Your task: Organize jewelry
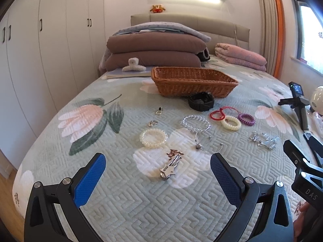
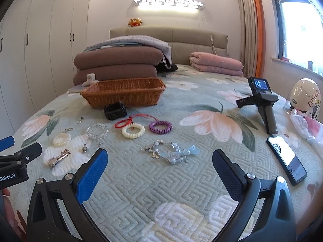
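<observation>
Jewelry lies scattered on a floral quilt in front of a brown wicker basket (image 1: 193, 82) (image 2: 123, 93). My left gripper (image 1: 158, 166) is open above a silver hair clip (image 1: 171, 166) (image 2: 58, 158). Beyond it lie a clear coil bracelet (image 1: 153, 137), a crystal bead bracelet (image 1: 195, 123), a black watch (image 1: 201, 100), a red cord (image 1: 218, 114), a cream coil (image 1: 231, 123) and a purple coil (image 1: 246, 119). My right gripper (image 2: 159, 161) is open just short of a silver crystal hairpiece (image 2: 171, 151) (image 1: 262, 140).
A phone (image 2: 286, 159), a black camera handle (image 2: 262, 104), a helmet (image 2: 306, 98) and a plastic bag (image 2: 304, 127) lie at the right. Folded brown quilts (image 1: 155, 50) and a pink blanket (image 1: 240, 57) sit behind the basket. Wardrobes line the left wall.
</observation>
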The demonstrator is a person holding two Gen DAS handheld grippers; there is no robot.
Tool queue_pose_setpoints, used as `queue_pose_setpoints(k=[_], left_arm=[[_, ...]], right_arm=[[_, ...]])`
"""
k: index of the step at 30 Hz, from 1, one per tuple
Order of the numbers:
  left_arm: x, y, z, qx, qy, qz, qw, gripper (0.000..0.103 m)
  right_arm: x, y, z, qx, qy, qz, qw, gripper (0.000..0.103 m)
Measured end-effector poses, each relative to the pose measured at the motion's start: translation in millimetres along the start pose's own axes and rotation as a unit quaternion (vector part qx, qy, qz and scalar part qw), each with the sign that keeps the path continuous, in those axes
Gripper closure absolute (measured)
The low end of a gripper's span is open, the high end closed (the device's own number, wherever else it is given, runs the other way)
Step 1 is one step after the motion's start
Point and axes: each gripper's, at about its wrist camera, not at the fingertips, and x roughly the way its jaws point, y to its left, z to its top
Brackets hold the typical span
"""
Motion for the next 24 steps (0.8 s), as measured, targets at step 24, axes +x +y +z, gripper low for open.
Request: queue_pose_setpoints(k=[24], left_arm=[[7.9, -4.4, -4.1, 0.011, 0.019, 0.001, 0.9998, 0.0]], right_arm=[[11.3, 6.3, -6.3, -0.008, 0.031, 0.013, 0.999, 0.0]])
